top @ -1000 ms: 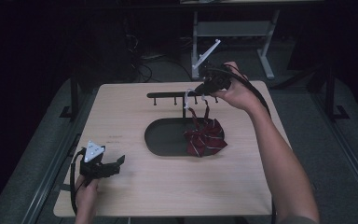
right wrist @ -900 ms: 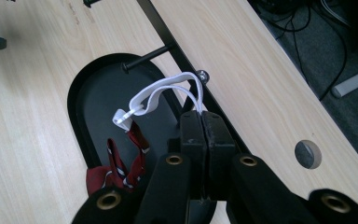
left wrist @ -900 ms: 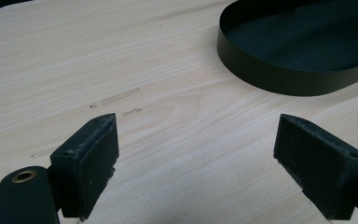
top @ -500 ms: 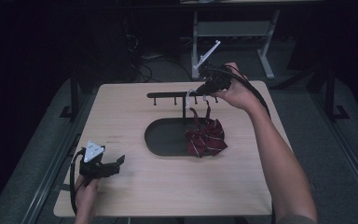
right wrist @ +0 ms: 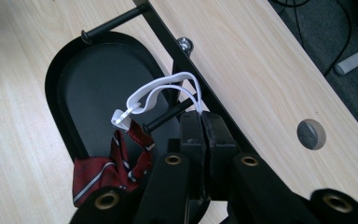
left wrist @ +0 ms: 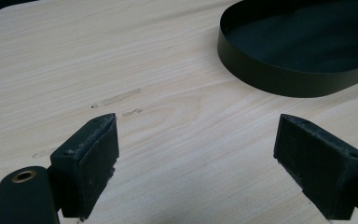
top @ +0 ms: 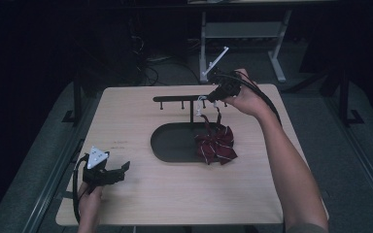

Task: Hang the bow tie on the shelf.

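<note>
Clearly the right gripper [right wrist: 200,122] pinches the white elastic loop [right wrist: 161,93], jaws closed, with the striped red bow [top: 216,144] dangling below over the tray [top: 167,145]. Probably best: slide the loop onto the peg [right wrist: 165,116] just ahead before releasing. Left gripper [left wrist: 198,156] rests wide, empty.

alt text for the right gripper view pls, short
The right gripper is shut on a white strap that loops by a peg of a black rack, with a red striped bow hanging from the strap's clip. Below lie the rack's black oval tray and a wooden table.
</note>
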Demonstrator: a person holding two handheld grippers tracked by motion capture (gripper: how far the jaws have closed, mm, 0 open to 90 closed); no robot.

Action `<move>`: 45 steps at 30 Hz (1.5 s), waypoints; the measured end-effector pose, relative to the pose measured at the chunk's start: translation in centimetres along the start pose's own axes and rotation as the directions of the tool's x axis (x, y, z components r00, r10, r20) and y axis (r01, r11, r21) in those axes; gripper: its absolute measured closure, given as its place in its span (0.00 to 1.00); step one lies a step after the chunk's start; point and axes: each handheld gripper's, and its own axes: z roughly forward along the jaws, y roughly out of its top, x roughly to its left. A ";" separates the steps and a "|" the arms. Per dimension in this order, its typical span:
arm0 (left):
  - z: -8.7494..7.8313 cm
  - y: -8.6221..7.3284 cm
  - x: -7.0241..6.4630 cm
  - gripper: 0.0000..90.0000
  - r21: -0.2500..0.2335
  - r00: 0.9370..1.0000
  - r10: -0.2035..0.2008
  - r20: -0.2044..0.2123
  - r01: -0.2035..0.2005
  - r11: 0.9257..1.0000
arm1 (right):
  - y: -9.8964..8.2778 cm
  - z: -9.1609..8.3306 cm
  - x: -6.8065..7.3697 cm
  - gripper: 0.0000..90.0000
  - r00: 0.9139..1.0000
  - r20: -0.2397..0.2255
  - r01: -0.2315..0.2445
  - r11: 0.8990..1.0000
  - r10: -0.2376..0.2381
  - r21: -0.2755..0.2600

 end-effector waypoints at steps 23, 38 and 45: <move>0.0 0.0 -0.1 0.15 -0.003 1.000 -0.002 0.003 0.002 1.000 | 0.0 0.4 0.3 0.89 1.000 -0.010 0.007 1.000 -0.007 0.020; 0.1 0.0 -0.2 0.15 0.000 1.000 0.000 0.005 0.000 1.000 | -0.8 0.4 0.2 0.85 0.999 -0.039 0.005 1.000 -0.005 0.012; 0.1 0.0 -0.2 0.15 -0.001 1.000 0.005 0.006 -0.005 1.000 | -1.0 0.4 0.4 0.82 0.999 -0.045 0.011 1.000 -0.011 0.008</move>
